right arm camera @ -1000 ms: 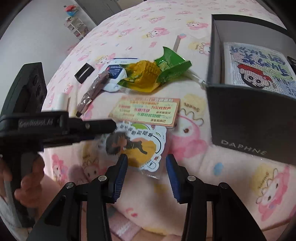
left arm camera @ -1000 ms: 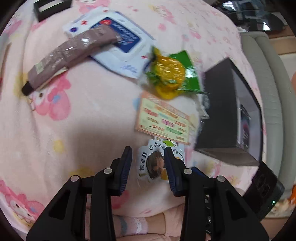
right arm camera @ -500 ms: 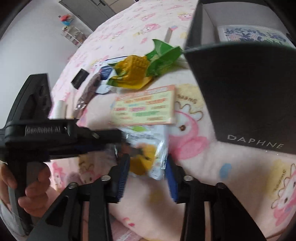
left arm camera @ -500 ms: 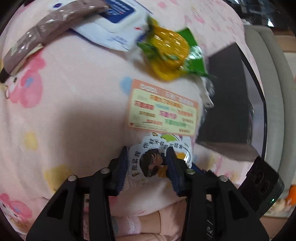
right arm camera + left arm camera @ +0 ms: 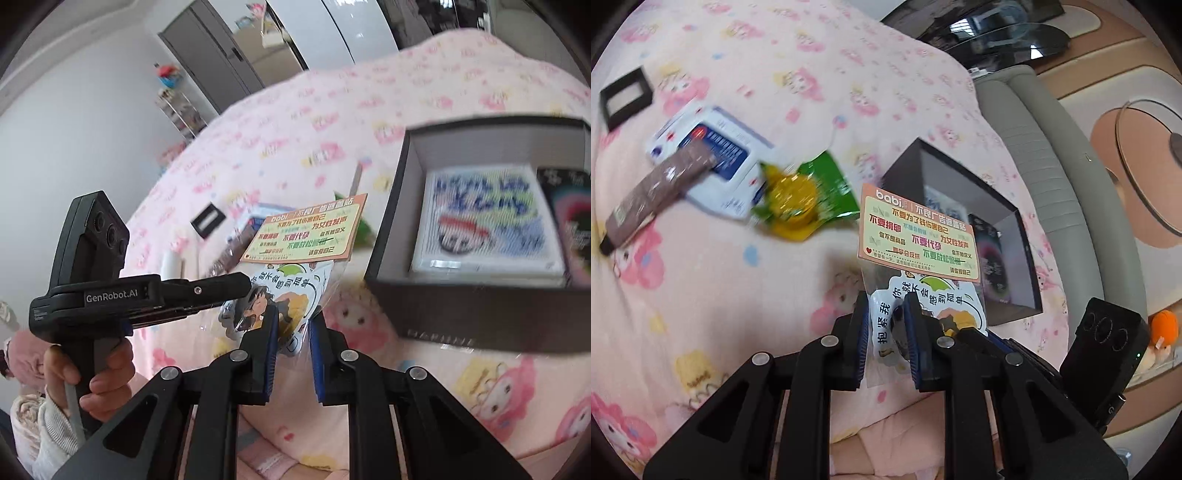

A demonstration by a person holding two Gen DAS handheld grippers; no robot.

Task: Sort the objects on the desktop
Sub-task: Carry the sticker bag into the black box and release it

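Observation:
A clear sticker pack [image 5: 919, 240] with an orange card on top and a cartoon sticker below hangs lifted above the pink blanket. My left gripper [image 5: 886, 325] is shut on its lower edge. My right gripper [image 5: 291, 328] is shut on the same pack [image 5: 306, 236] from the other side; the left gripper's fingers [image 5: 221, 284] show beside it. The open black box [image 5: 480, 295] stands to the right and holds a white patterned card [image 5: 487, 221] and a dark one. The box also shows in the left wrist view [image 5: 979, 221].
On the blanket to the left lie a green-yellow snack bag [image 5: 801, 199], a white-blue wipes pack [image 5: 713, 155], a brown sachet [image 5: 653, 195] and a small black frame [image 5: 626, 98]. A grey sofa edge [image 5: 1052, 166] runs along the right.
Both grippers closed on the sticker pack and lifted it off the blanket; it now hangs upright between them, nearer the black box.

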